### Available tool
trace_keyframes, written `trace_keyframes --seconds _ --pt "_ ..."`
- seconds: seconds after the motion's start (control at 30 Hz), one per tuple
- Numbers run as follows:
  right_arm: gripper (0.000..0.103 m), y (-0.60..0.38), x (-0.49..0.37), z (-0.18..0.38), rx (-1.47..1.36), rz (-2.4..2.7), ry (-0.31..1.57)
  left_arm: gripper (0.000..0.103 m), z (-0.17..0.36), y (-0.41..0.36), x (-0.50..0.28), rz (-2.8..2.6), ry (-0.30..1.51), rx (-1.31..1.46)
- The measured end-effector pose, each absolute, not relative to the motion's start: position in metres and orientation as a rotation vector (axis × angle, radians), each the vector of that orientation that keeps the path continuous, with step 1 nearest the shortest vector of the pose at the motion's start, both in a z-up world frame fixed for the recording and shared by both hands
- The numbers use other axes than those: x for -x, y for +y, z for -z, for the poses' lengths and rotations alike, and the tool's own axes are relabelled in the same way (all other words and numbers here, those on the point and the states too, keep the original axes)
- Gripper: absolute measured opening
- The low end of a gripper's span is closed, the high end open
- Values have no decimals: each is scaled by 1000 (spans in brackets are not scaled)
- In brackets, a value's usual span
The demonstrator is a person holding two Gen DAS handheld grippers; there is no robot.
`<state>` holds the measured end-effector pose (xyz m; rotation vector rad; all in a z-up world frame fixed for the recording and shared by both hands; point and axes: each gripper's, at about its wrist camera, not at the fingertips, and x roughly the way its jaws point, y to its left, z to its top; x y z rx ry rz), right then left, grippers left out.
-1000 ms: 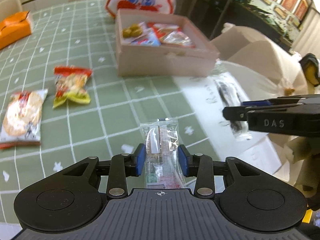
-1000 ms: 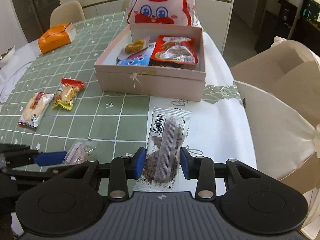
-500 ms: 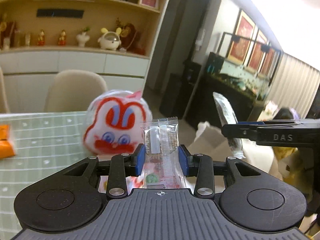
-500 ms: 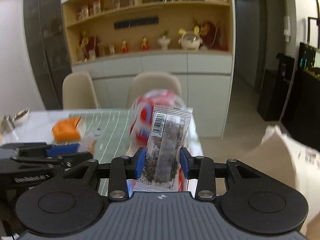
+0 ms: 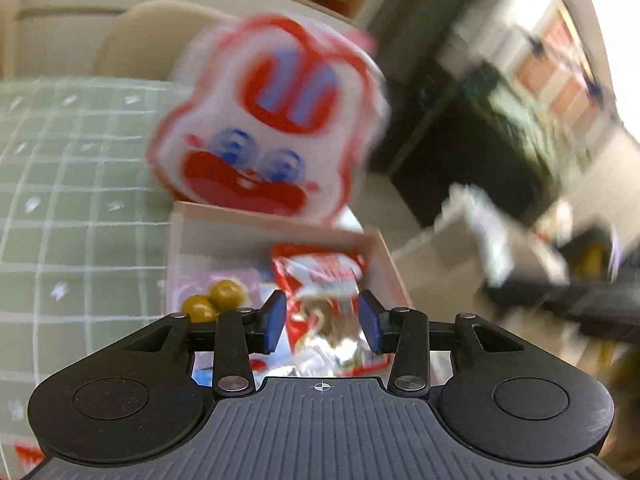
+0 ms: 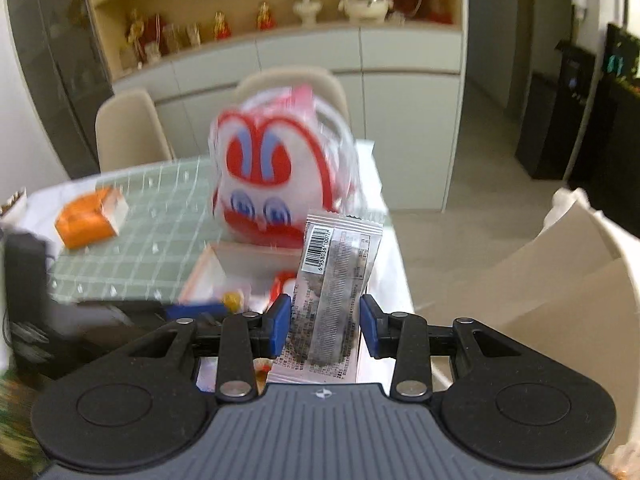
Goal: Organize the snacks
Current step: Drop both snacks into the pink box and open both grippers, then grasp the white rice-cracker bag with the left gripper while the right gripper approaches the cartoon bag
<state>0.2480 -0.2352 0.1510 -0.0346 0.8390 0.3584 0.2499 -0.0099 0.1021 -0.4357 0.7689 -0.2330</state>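
Note:
My left gripper (image 5: 322, 326) hangs over the pink snack box (image 5: 384, 256), its jaws apart with nothing clearly between them. Below it in the box lie a red-and-white packet (image 5: 320, 276) and a packet with two olive-green balls (image 5: 214, 300). The clear packet it carried is not in sight. My right gripper (image 6: 325, 324) is shut on a clear packet of dark snack with a barcode (image 6: 334, 276), held upright above the box's near right side (image 6: 200, 272). The left gripper shows blurred at the lower left of the right wrist view (image 6: 192, 312).
A red-and-white rabbit-face bag (image 5: 268, 120) stands behind the box; it also shows in the right wrist view (image 6: 276, 176). An orange box (image 6: 90, 220) lies on the green checked tablecloth (image 5: 72, 184). A cream chair back (image 6: 580, 272) is at the right.
Both grippers tilted down and moved over the pink box. The clear packet that my left gripper held is gone from its jaws. My right gripper still holds the dark packet.

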Motion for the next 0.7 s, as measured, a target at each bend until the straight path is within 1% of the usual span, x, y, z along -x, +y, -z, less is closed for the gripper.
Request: trace_keyframes --seconds 0.07,0.17,0.27,0.33,0.5,0.6,0.67,0.7 --pt "37 -231 -252 -144 30 -369 857 44 -114 12 -238 183 716 512" --pt "39 -212 -275 -118 -53 -486 953 44 -123 40 -208 99 681 468" --pt "45 -203 -285 -106 -88 -470 984 44 -116 69 -180 -47 719 367" --pt "52 -198 -281 -104 -57 -426 968 44 -107 91 -164 -130 747 347" --pt "53 -187 -251 -101 24 -381 944 44 -78 130 -147 -162 810 438" --pt "54 -185 -194 -95 24 -386 923 43 -57 123 -152 -95 856 420" --pt "57 -182 -166 -91 21 -387 903 40 -48 113 -151 -33 881 403" --pt "60 -178 -151 -87 20 -392 891 40 -45 109 -147 0 887 398"
